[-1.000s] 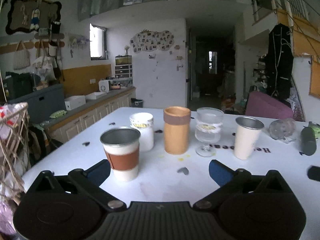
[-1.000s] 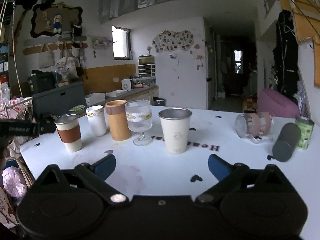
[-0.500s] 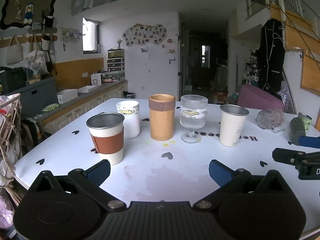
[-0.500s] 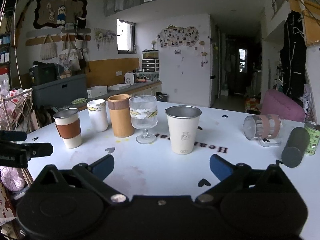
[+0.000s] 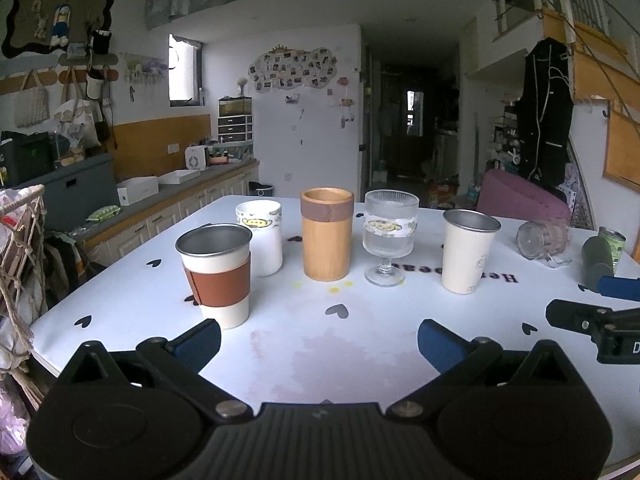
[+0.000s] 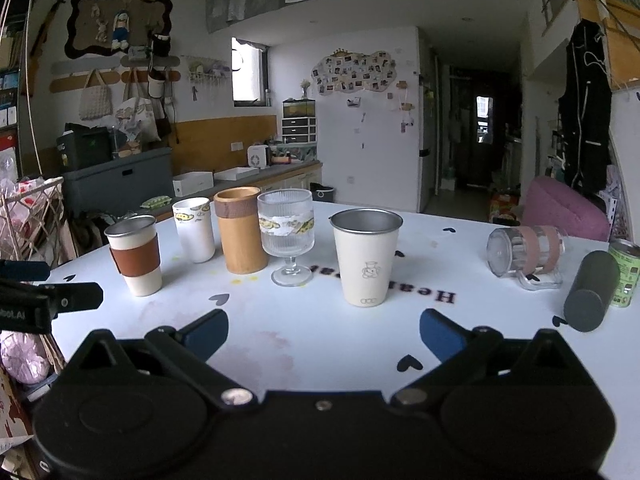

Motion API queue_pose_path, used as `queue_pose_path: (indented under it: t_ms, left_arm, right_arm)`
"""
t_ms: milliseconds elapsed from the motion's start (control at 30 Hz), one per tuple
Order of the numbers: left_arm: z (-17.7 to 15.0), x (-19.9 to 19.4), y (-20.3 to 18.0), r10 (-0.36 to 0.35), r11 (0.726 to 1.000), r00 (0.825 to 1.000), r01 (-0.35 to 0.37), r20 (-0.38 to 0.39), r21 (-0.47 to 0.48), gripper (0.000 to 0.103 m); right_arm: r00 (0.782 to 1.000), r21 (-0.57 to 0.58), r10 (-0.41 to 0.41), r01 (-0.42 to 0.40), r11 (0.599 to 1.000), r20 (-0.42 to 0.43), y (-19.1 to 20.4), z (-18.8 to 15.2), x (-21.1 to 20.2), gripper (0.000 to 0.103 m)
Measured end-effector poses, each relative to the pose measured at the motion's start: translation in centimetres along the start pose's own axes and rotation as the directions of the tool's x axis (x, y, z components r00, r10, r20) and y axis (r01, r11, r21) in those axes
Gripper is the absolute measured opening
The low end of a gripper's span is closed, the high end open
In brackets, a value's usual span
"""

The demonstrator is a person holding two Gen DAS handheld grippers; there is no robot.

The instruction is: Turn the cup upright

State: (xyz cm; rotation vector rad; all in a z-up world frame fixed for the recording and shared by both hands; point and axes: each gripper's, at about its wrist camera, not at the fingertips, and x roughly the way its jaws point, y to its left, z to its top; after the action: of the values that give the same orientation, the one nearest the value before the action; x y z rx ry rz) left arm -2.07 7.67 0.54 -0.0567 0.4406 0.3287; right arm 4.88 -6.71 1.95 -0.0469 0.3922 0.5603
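Observation:
A clear glass mug with pink bands (image 6: 524,251) lies on its side at the right of the white table (image 6: 320,332); it also shows in the left wrist view (image 5: 543,239). A dark grey tumbler (image 6: 589,291) lies on its side beside it, also seen in the left wrist view (image 5: 597,257). My right gripper (image 6: 324,332) is open and empty, low over the table's near edge, well short of both. My left gripper (image 5: 319,342) is open and empty, facing the row of upright cups.
Upright in a row: steel cup with brown sleeve (image 5: 216,276), white cup (image 5: 260,237), bamboo cup (image 5: 327,238), ribbed glass goblet (image 5: 389,236), cream steel cup (image 6: 366,257). A green can (image 6: 626,270) stands at the far right. A net basket (image 5: 18,264) hangs left of the table.
Both grippers have pulled back and risen a little from the table, so the cups look farther off. Each gripper now shows at the edge of the other's view. No object has moved.

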Motion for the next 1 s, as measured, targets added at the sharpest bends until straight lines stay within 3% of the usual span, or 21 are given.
queue_pose_path:
  t_ms: [1000]
  left_arm:
    - [-0.03, 0.09, 0.05, -0.002, 1.000, 1.000, 0.002, -0.008, -0.005, 0.103]
  right_arm:
    - [1.000, 0.001, -0.008, 0.008, 1.000, -0.005, -0.12, -0.18, -0.02, 0.103]
